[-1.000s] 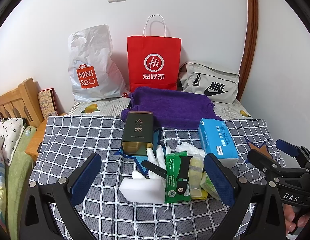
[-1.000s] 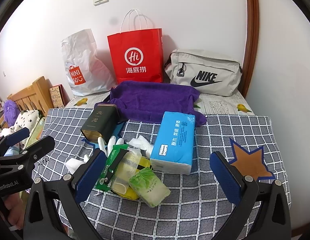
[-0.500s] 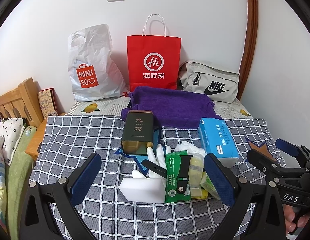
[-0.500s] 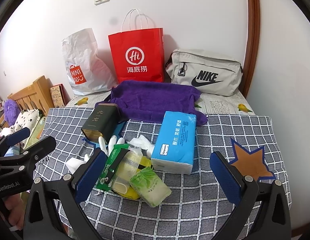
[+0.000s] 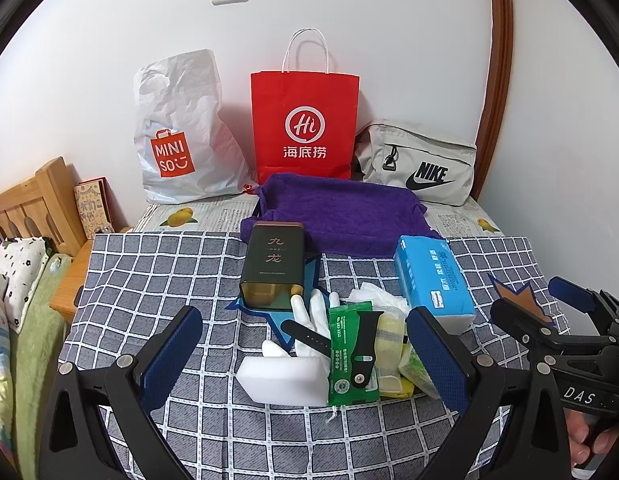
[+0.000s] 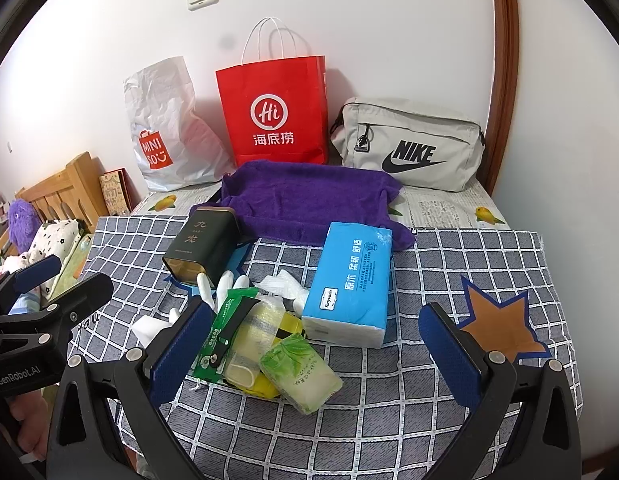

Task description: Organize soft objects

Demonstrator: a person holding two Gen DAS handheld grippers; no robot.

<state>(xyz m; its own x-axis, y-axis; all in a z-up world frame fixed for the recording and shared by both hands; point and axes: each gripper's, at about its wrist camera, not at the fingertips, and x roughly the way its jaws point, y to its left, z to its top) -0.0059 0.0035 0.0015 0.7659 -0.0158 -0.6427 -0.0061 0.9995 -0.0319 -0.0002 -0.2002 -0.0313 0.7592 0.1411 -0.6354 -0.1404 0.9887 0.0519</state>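
A heap of small items lies mid-table on the checked cloth (image 5: 157,280): a white sponge block (image 5: 281,380), white gloves (image 5: 315,320), a green wipes packet (image 5: 347,356) with a black watch strap (image 5: 363,348) on it, a yellow-green soft pack (image 6: 299,372) and a blue tissue pack (image 6: 351,284). A purple towel (image 5: 337,212) lies behind. My left gripper (image 5: 305,356) is open just short of the sponge. My right gripper (image 6: 315,356) is open around the near side of the heap. Neither holds anything.
A dark tea tin (image 5: 273,268) lies beside the gloves. Against the wall stand a white Miniso bag (image 5: 177,132), a red paper bag (image 5: 303,128) and a grey Nike pouch (image 5: 417,164). A wooden bed frame (image 5: 33,200) and bedding lie left of the table.
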